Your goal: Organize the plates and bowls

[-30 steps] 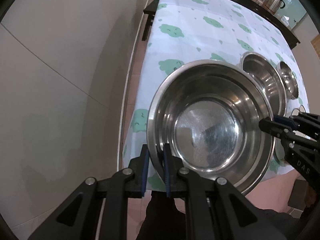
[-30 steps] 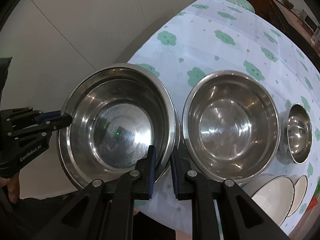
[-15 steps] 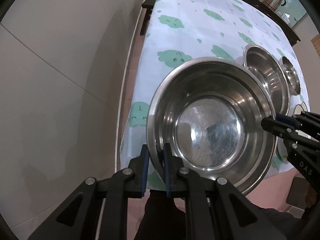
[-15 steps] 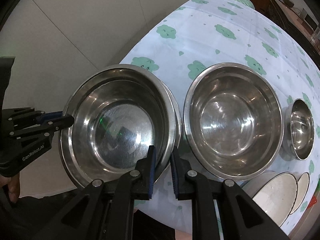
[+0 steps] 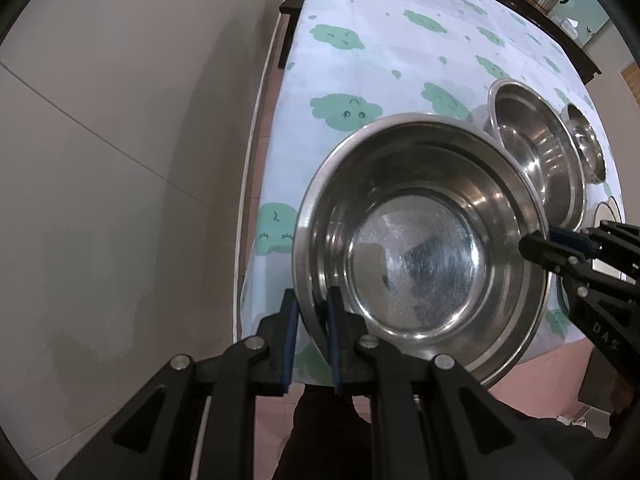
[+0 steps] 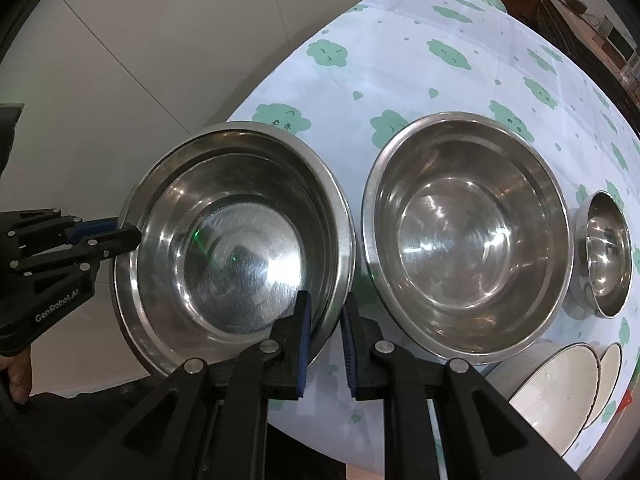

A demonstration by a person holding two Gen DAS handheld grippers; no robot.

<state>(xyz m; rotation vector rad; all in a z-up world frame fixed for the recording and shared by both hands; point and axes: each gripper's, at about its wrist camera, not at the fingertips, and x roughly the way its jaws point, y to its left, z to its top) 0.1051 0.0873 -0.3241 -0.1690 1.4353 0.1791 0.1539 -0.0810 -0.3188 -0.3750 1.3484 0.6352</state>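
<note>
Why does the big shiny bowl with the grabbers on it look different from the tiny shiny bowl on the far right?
The big steel bowl is far wider than the tiny steel bowl. The big one is pinched at its rim by the left hand-held gripper and the right hand-held gripper; nothing touches the tiny one. The big one sits near the table's edge, the tiny one further in. Both are shiny, round and empty.

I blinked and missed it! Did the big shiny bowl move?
Yes, a little. The big steel bowl has drawn back toward the table's near edge, uncovering the green cloud print behind its rim.
</note>
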